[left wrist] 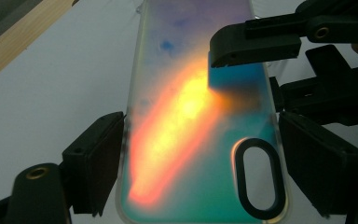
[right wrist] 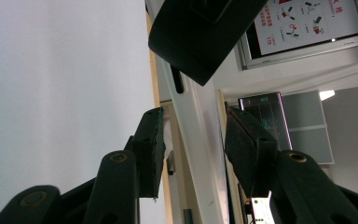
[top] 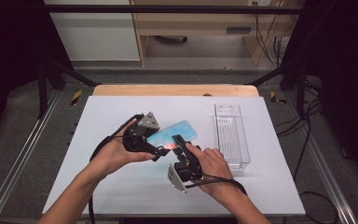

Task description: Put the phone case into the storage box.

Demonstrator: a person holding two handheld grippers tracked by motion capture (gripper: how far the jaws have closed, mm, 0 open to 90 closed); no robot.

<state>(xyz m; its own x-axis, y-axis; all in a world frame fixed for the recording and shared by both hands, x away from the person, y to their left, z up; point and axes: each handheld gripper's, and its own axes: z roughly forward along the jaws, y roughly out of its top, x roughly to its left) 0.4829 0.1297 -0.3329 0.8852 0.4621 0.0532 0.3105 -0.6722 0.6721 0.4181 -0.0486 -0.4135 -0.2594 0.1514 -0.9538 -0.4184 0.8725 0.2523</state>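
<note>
An iridescent phone case, teal with an orange glow, is held just above the white table. My left gripper grips it across its width near the camera-hole end. In the left gripper view both pads press the long edges of the case. My right gripper comes in from the near right. In that same view one right jaw lies over the case's side edge and the other under it. The right gripper view shows the case edge-on between the jaws of the right gripper, with a slim gap at one pad.
A clear plastic tray stands to the right of the hands on the white tabletop. A wooden strip runs along the far edge. Metal frame rails flank the table.
</note>
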